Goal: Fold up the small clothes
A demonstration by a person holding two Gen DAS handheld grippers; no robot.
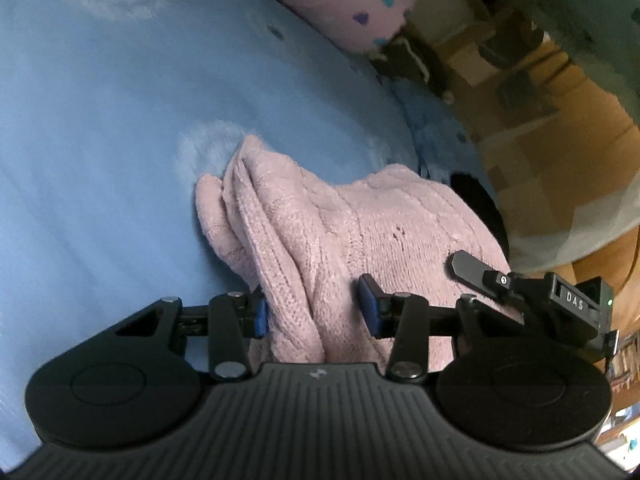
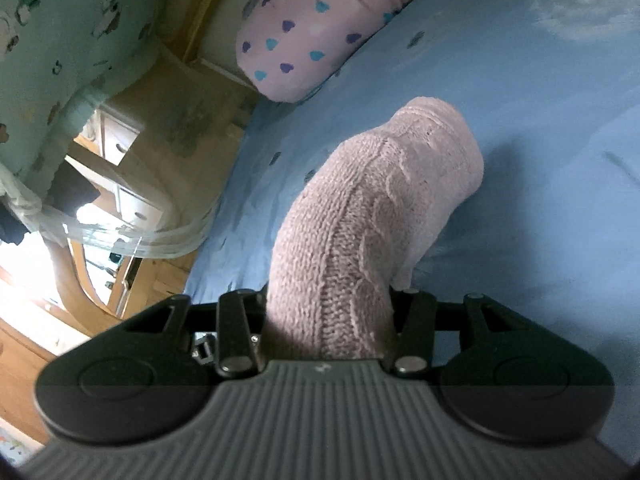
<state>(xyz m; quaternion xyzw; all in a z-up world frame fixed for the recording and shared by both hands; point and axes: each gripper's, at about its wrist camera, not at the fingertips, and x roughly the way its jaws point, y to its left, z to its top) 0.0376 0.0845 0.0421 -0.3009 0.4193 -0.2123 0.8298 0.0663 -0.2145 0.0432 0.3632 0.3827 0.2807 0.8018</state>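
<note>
On the blue bedsheet (image 1: 100,128), both grippers have a bite of the same pink cable-knit sweater (image 1: 320,232), so this looks like mid-fold to me, with the garment partly lifted off the bed.

Left gripper (image 1: 316,314): the blue pads sit either side of a thick bunch of knit and appear clamped on it. Most of the sweater runs forward and a bit to the left from those jaws, ending in a bunched hem or sleeve end that rests on the sheet. Right gripper (image 2: 328,320): its jaws are closed around a rolled-up tube of the sweater (image 2: 372,208), which rises up and away from the fingers in an arch and then droops back toward the bed. You can also see the right gripper (image 1: 520,292) in the left wrist view, just beside the left one on the sweater's near edge.

So the long axis runs away from both hands, toward the far side of the bed. My guess is the next move carries the held edge forward over the rest. Neither hand is clearly nearer, since they're side by side on the same edge.

Room-wise, there's plenty of bare sheet ahead and off to the left. The pink pillow with hearts (image 2: 312,28) sits further back, well apart from the sweater. The bed edge drops off on the right hand's side, with wooden furniture beyond, so I'd keep the fold away from that side.
</note>
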